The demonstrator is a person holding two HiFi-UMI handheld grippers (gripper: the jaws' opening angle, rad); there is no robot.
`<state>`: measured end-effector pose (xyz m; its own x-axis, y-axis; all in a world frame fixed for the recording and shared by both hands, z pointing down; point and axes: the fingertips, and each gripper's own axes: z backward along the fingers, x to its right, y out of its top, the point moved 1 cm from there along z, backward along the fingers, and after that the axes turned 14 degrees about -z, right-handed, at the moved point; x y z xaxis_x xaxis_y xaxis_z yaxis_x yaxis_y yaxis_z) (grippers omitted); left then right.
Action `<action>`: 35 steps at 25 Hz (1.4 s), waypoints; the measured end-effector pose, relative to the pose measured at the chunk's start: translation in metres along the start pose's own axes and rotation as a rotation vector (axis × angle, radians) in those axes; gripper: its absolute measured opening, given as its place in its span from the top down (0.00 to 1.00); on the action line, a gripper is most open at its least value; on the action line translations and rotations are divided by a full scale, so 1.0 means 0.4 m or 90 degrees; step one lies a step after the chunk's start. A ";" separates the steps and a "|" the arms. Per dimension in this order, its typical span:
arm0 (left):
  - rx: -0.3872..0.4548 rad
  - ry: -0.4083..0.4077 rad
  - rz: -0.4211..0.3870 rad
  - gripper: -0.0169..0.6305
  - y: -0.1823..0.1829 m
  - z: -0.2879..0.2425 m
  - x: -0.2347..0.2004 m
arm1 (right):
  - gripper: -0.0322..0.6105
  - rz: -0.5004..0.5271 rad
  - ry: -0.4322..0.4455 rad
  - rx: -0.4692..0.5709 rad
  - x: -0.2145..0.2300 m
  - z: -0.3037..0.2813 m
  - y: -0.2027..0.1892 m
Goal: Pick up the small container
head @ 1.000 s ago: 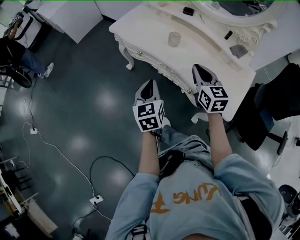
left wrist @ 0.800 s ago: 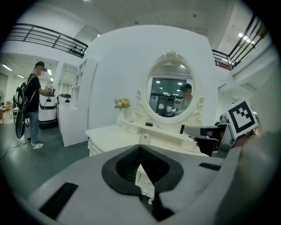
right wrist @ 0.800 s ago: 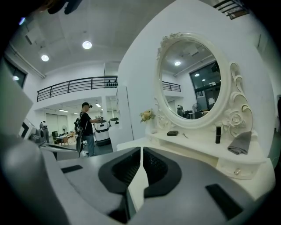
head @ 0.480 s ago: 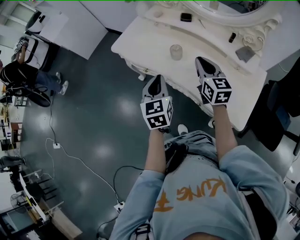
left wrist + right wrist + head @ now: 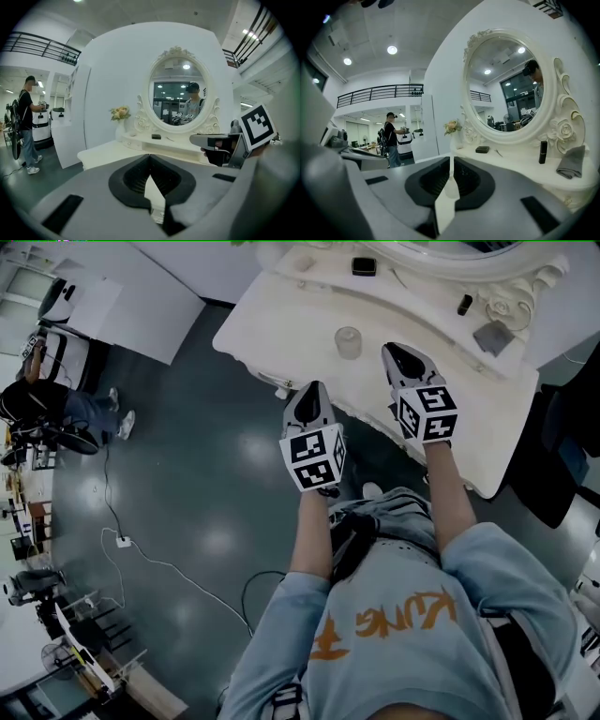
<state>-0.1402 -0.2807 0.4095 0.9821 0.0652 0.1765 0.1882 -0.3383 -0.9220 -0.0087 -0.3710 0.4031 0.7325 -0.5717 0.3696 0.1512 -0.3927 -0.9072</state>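
Now the white worktop (image 5: 281, 315) sits nearer and squarer under you than it did a second ago: you have closed in on it, and its oval mirror (image 5: 508, 84) fills much of both tool views. Your right tool (image 5: 394, 354) has come out over the worktop's surface, while the left tool (image 5: 313, 388) hangs at the near edge, its tip just reaching the rim. Both have their jaws pressed together with nothing between them (so neither is ready to take anything yet). The small container (image 5: 348, 341), pale and translucent, stands upright on the worktop between the two tool tips. It is a little ahead of the left one and just to the left of the right one, and neither touches it. By my reading the approach is nearly done. What remains is to spread one tool's jaws, probably the right, and bring them round the container.
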 end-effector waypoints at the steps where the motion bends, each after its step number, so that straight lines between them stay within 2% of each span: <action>1: -0.004 -0.006 -0.001 0.94 -0.006 -0.015 -0.001 | 0.89 0.003 -0.002 -0.004 0.002 -0.010 -0.006; 7: -0.039 -0.046 -0.001 0.94 -0.049 -0.113 0.000 | 0.89 0.012 -0.016 -0.030 0.033 -0.075 -0.057; 15: -0.096 -0.086 0.001 0.94 -0.136 -0.195 -0.022 | 0.88 -0.007 -0.020 -0.068 0.048 -0.166 -0.145; 16: -0.101 -0.089 0.003 0.94 -0.144 -0.202 -0.027 | 0.86 -0.009 -0.019 -0.074 0.049 -0.177 -0.155; 19: -0.116 -0.094 0.010 0.94 -0.170 -0.218 -0.044 | 0.70 -0.010 -0.008 -0.100 0.042 -0.209 -0.188; 24: -0.140 -0.107 0.013 0.94 -0.211 -0.243 -0.056 | 0.54 0.013 -0.007 -0.141 0.039 -0.259 -0.239; 27: -0.149 -0.107 0.015 0.94 -0.225 -0.260 -0.074 | 0.49 0.034 -0.023 -0.158 0.049 -0.291 -0.262; 35: -0.160 -0.098 0.014 0.94 -0.238 -0.289 -0.126 | 0.46 0.057 -0.060 -0.180 0.069 -0.370 -0.297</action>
<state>-0.2076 -0.3602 0.5284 0.9781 0.1901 0.0848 0.1792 -0.5614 -0.8079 -0.1047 -0.4467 0.5508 0.7954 -0.5482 0.2585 -0.0977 -0.5368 -0.8380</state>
